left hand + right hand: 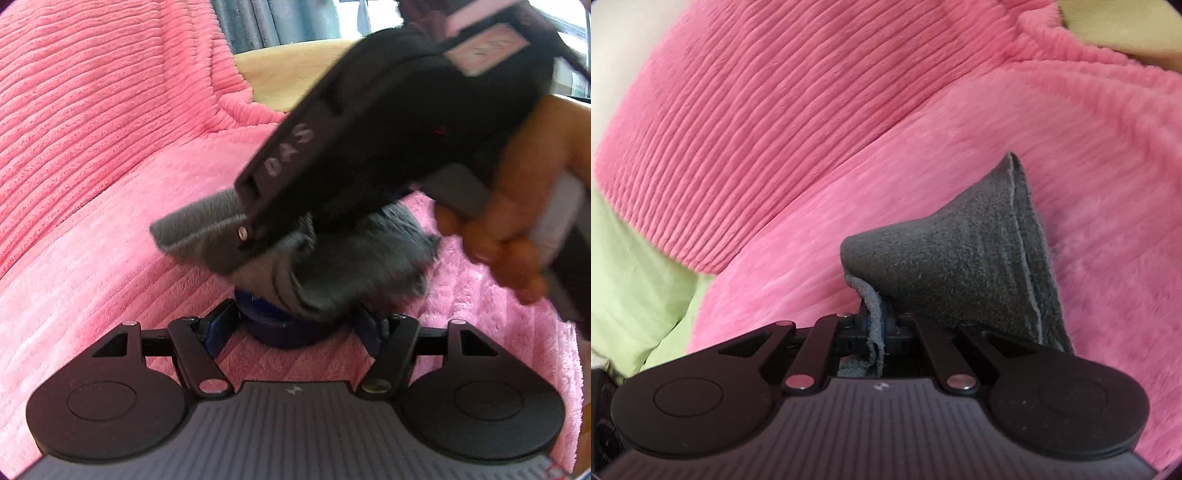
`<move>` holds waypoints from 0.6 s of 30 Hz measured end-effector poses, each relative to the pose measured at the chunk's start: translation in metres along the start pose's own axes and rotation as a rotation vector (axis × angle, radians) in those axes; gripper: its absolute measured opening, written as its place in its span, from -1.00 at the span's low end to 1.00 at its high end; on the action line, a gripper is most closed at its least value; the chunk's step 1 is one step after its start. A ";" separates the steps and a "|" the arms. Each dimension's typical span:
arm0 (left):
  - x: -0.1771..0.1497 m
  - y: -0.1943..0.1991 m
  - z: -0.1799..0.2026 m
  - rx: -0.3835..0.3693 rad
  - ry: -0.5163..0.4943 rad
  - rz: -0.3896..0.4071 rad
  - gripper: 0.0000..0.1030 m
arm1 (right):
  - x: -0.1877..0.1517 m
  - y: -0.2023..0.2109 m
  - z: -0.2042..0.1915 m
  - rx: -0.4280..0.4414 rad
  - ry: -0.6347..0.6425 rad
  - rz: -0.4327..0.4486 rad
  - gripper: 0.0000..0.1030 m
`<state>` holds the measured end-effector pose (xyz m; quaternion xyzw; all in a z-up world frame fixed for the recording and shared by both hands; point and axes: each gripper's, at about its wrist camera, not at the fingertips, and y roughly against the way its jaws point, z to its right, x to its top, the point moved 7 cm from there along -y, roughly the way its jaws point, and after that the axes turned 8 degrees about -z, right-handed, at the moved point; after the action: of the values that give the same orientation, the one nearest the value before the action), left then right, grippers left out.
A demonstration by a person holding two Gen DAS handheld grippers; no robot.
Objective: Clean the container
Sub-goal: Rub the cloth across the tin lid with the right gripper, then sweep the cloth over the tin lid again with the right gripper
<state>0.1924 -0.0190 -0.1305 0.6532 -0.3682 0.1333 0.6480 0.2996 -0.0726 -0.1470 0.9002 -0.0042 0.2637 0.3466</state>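
Container (284, 328), a small dark blue one, sits low in the left wrist view between the two fingers of the left gripper (295, 325), whose blue pads press on its sides, so that gripper is clamped on it and holds it just above the pink ribbed blanket (110, 147). Most of its top is hidden by the grey cloth (354, 258), so whether the cloth reaches inside it cannot be told. The right gripper (877, 328) has its fingers pressed together on a fold of that cloth, the rest of which bunches up in a loose cone ahead of it. From the left, a person's hand (517, 206) shows squeezing the right tool's handle as it bears down over the container. Judging from this, the main risk is the cloth pulling out of so narrow a pinch when it drags on the rim. A hard push from above could also twist the container out of the left pads, since only its sides are gripped and the soft blanket gives no firm backing
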 end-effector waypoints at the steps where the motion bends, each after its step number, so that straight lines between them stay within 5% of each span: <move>1: 0.000 0.000 0.000 -0.003 0.002 0.000 0.32 | 0.002 0.003 0.001 0.007 -0.019 0.004 -0.99; 10: 0.002 -0.003 -0.005 -0.016 0.013 0.000 0.31 | -0.031 0.045 -0.017 0.143 -0.069 -0.070 -0.93; 18: 0.003 -0.008 -0.005 -0.014 0.007 0.000 0.30 | -0.039 0.031 -0.010 0.138 -0.049 -0.102 -0.99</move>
<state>0.2015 -0.0158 -0.1335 0.6481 -0.3669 0.1330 0.6540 0.2553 -0.0969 -0.1404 0.9271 0.0513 0.2234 0.2966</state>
